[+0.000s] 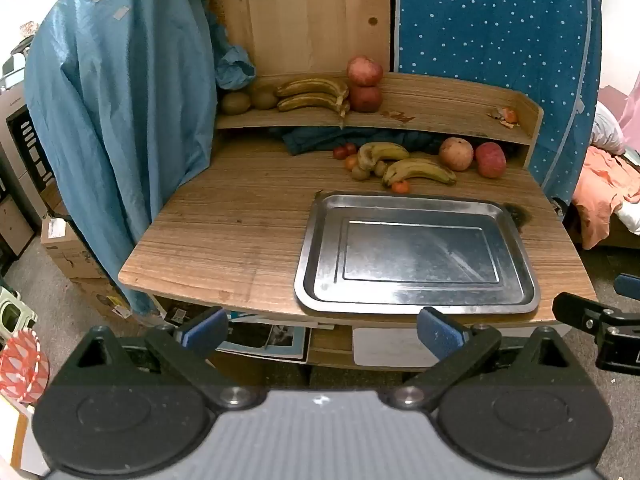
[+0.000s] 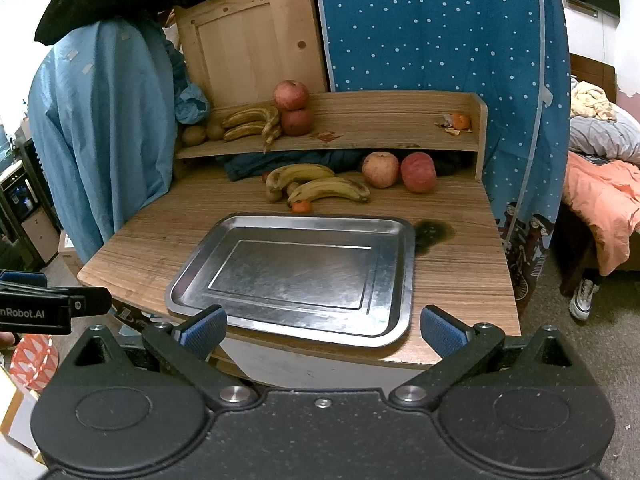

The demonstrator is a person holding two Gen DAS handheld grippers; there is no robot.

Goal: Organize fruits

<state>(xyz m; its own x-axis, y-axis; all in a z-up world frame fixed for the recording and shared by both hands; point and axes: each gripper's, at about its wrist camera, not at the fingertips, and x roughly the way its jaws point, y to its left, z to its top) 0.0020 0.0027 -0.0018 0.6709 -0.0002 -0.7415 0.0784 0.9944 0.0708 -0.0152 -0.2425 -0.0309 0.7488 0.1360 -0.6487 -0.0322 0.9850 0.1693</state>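
An empty steel tray (image 1: 320,248) (image 2: 400,272) lies on the wooden table near its front edge. Behind it on the table lie bananas (image 1: 420,170) (image 2: 328,190), two apples (image 1: 456,154) (image 2: 380,169), small oranges (image 1: 400,187) (image 2: 301,206), kiwis and small red fruits. On the raised shelf (image 1: 440,100) (image 2: 380,116) are more bananas (image 1: 312,94) (image 2: 250,122), two stacked apples (image 1: 364,73) (image 2: 291,95) and kiwis (image 1: 236,103). My left gripper (image 1: 320,330) and my right gripper (image 2: 322,328) both hover open before the table's front edge, holding nothing.
A blue garment (image 1: 120,120) (image 2: 100,132) hangs over the table's left side. A dotted blue cloth (image 1: 500,20) stands behind the shelf. Orange peel (image 1: 506,116) (image 2: 456,124) lies at the shelf's right end. A dark stain (image 2: 434,232) marks the table right of the tray.
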